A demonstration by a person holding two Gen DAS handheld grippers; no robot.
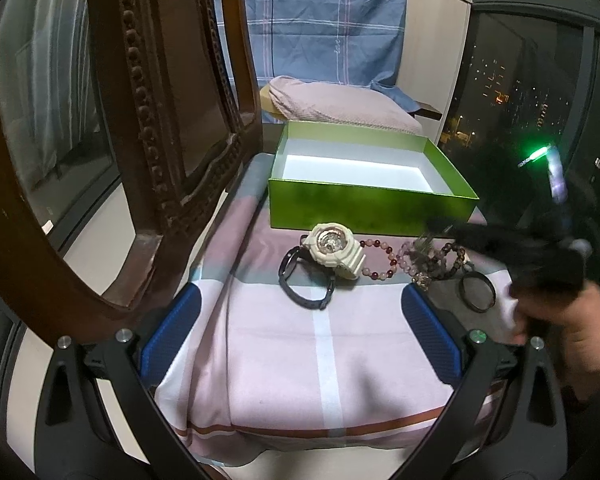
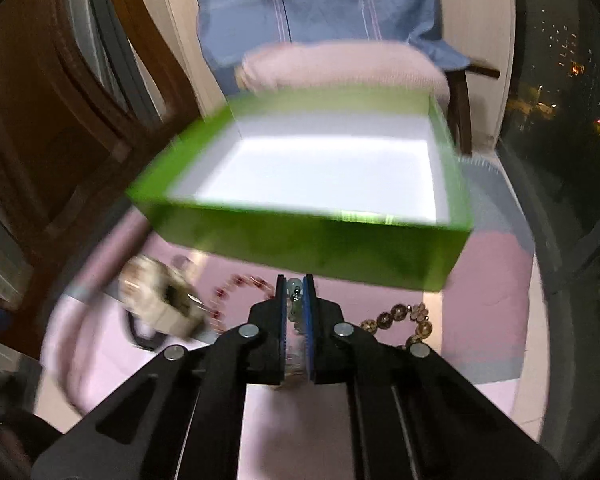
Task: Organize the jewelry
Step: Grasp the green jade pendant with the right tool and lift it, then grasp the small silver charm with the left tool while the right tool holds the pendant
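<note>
An open green box point(image 1: 372, 208) with a white inside stands on a pink striped cloth point(image 1: 324, 344). In front of it lie a cream watch point(image 1: 334, 250), a black band point(image 1: 306, 280), a red-and-pink bead bracelet point(image 1: 376, 262), a brown bead bracelet point(image 1: 454, 260) and a black ring point(image 1: 477, 292). My left gripper point(image 1: 300, 332) hangs open over the near cloth, holding nothing. My right gripper point(image 2: 295, 280) is shut on a pale bead bracelet point(image 2: 296, 312) just before the green box point(image 2: 300, 244). In the left wrist view the right gripper point(image 1: 430, 240) is a dark blur over the bracelets.
A carved wooden chair back point(image 1: 148, 120) rises close on the left. A pink pillow point(image 1: 340, 104) and blue checked fabric point(image 1: 324, 20) lie behind the box. A dark window point(image 1: 520, 92) fills the right. A hand point(image 1: 572, 320) grips the right tool.
</note>
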